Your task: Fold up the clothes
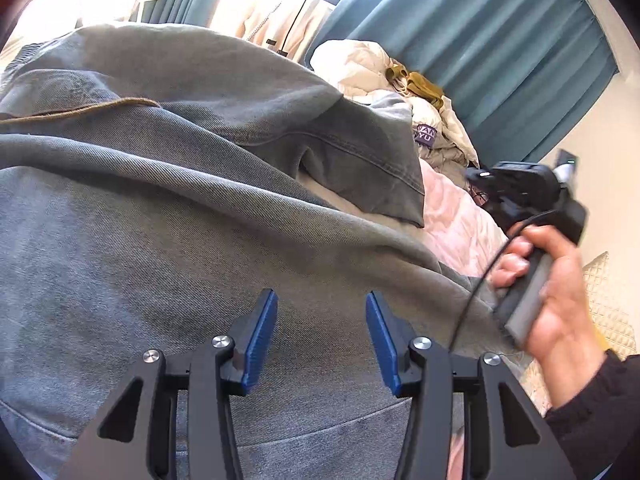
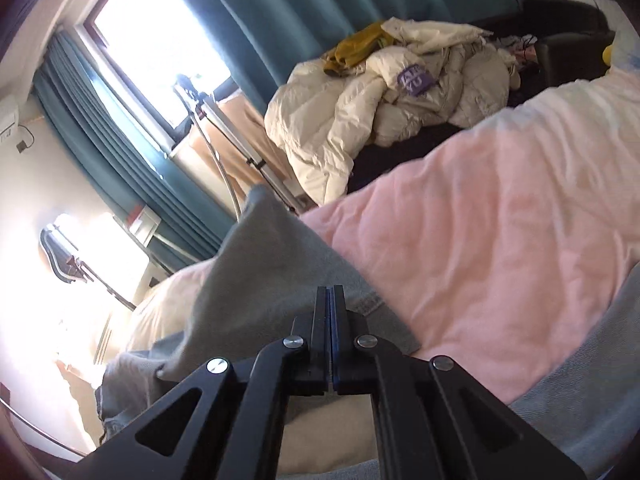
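Left wrist view: my left gripper [image 1: 322,336] hovers with jaws parted and empty over the grey-blue denim garment [image 1: 168,208], which lies rumpled across the pink bedding [image 1: 456,220], probably ready to pin or pinch a fold. My right hand [image 1: 560,300] carries the other tool.

Right wrist view: my right gripper [image 2: 330,300] is fully clenched; whether it pinches the raised, faded denim flap behind it, I cannot tell.

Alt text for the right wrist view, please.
The right gripper is shut, with grey denim fabric draped beneath its fingers; whether it is pinched is unclear. Behind lie a pink bedspread, a cream padded jacket and teal curtains.
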A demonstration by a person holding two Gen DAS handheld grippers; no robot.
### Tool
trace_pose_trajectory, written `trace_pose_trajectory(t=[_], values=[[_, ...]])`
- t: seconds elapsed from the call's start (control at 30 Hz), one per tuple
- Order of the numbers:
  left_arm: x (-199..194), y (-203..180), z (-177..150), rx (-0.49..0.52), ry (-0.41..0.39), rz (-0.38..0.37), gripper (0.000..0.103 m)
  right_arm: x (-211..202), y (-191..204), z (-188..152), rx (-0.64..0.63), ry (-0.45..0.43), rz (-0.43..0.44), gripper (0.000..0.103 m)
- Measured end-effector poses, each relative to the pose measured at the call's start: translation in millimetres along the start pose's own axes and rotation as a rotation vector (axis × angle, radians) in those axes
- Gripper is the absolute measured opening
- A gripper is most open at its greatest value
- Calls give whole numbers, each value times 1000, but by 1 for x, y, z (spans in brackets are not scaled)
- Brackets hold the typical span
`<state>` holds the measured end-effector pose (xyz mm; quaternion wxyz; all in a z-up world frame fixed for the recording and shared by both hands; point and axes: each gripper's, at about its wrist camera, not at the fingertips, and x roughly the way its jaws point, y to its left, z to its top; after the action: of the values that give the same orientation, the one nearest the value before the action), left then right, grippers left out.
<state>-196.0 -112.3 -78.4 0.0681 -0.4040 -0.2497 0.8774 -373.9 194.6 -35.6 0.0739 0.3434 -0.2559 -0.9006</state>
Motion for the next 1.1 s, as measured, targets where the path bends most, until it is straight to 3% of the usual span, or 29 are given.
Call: trace_pose_trajectory(t=[0.13,0.23,0.33,0.4,0.43,0.47,0.73,0.87,0.9,0.97,1.03,1.1], values=[[-10,-2,1,-23,3,-27,47,-32,0,23,-45,9,-19,0],[-21,-9,-1,14,-19,-14,47,-41,-6,22,-44,29,-17,1],[-26,-11,-3,30,-19,4,47,-26,-17,7,0,103,55,6],[-27,-10,-2,24,-12,4,47,-6,-22,-5,22,166,107,44],[-27,-10,-1,22,-9,3,47,3,-23,-11,15,187,114,69],[-26,-9,-1,21,-10,1,47,12,-24,-17,6,189,107,70],[4,2,-2,11,49,-9,47,85,-51,-46,80,228,76,72],[16,9,-1,-20,70,-18,47,90,-36,-46,-12,197,41,74],[17,10,-1,-27,72,-21,47,89,-30,-46,-34,192,43,71],[16,11,-2,-36,69,-29,47,86,-19,-45,-78,183,50,47],[13,10,-5,-27,57,-29,47,86,-7,-45,-84,180,56,42],[9,9,-8,-16,43,-27,47,83,2,-43,-71,166,47,29]])
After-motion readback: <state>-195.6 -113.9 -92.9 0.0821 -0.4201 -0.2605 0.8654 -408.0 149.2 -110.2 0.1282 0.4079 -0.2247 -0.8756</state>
